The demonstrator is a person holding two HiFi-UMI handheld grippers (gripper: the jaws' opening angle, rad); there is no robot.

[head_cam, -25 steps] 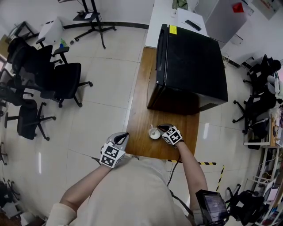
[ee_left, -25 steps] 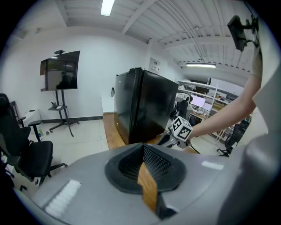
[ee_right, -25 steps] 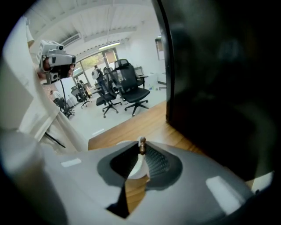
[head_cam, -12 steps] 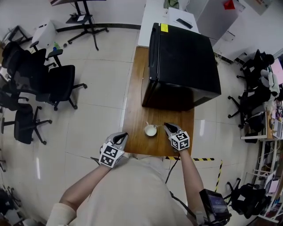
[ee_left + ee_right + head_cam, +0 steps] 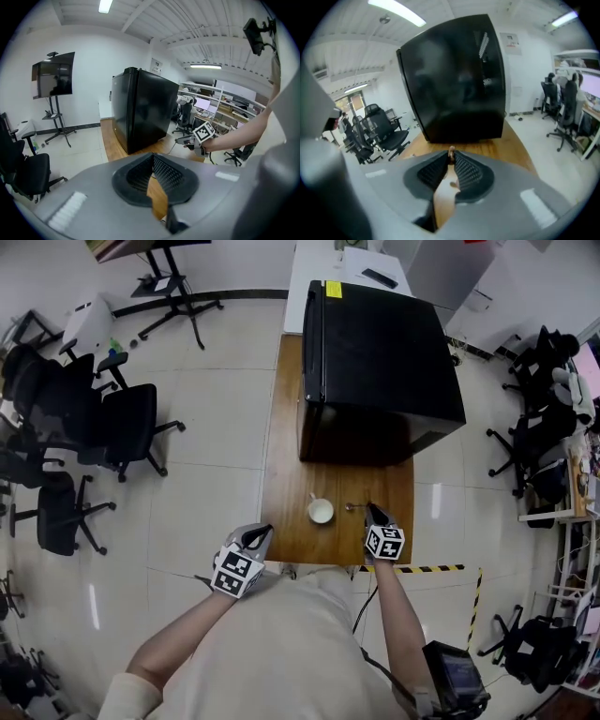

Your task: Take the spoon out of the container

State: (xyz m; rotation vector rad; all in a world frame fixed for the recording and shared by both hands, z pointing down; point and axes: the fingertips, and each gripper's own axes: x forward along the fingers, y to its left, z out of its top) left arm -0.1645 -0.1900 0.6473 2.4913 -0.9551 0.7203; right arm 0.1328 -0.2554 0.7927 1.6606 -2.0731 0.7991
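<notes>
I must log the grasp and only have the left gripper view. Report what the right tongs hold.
Observer: In the right gripper view, the right tongs are shut on the handle tip of a small metallic spoon.
Operator: Now place the spoon against the container.
Observer: In the head view, it is outside the round white cup, to its right over the brown wooden table; whether it touches the wood, I cannot tell.

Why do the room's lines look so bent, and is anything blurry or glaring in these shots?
Head view: a wide lens bows the floor tiles, with bright glints on them. Left gripper view: dark rounded corners and a glaring ceiling lamp. Right gripper view: softest of all, with light streaks reflected on the black fridge.
</notes>
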